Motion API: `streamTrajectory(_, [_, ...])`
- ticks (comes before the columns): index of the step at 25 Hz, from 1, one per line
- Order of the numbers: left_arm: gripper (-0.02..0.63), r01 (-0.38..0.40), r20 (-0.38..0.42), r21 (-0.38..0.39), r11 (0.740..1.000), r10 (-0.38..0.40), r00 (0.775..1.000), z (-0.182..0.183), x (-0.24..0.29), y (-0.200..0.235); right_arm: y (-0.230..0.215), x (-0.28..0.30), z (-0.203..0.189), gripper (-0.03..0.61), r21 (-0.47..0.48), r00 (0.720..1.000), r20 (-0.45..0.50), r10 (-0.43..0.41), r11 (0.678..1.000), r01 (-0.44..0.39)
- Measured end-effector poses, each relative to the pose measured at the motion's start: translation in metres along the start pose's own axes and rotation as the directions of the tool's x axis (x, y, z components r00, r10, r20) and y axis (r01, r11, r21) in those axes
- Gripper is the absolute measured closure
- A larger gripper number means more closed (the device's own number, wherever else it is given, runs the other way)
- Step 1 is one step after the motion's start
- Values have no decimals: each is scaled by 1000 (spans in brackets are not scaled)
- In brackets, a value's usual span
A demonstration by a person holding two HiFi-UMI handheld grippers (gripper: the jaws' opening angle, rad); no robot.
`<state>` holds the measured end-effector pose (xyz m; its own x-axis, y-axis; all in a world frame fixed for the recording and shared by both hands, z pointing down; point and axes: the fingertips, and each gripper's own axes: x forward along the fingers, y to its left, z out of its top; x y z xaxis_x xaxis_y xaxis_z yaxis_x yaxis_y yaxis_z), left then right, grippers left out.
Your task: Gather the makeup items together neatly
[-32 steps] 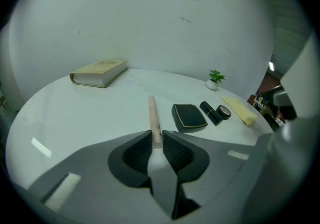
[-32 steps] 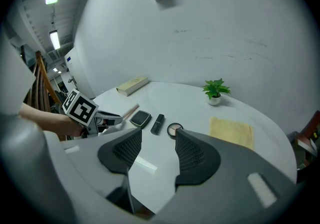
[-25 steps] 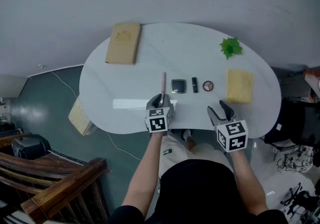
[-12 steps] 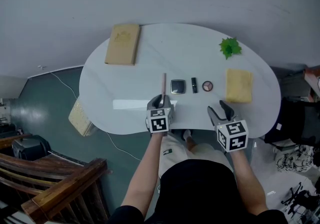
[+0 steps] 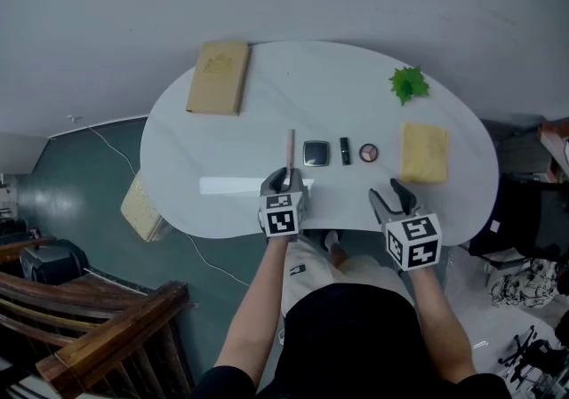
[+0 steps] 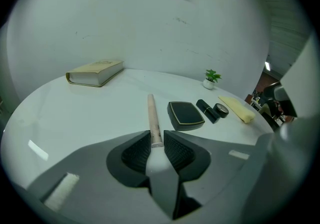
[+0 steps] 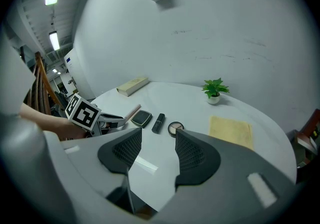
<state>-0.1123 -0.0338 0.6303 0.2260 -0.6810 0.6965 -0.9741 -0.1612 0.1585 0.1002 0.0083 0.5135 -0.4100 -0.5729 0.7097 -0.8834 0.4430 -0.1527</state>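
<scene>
Releasing looked like the step in hand. At the head view's lower centre, the left gripper (image 5: 284, 179) had its jaws just easing apart round the near end of the pink stick (image 5: 291, 148). The stick lay on the table (image 5: 222, 131), in a row with the compact (image 5: 316, 153), lipstick (image 5: 345, 150) and pot (image 5: 369, 153). The right gripper (image 5: 397, 194) hung open and empty. Next, I judged, came backing off without nudging the stick. Nothing else had shifted since the earlier frames.
</scene>
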Motion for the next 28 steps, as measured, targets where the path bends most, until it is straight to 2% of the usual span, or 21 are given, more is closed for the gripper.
streamTrajectory(28, [495, 31, 17, -6, 999, -31, 999, 1, -1, -4, 3, -3, 6, 356, -4, 1000, 18, -2, 1000, 2])
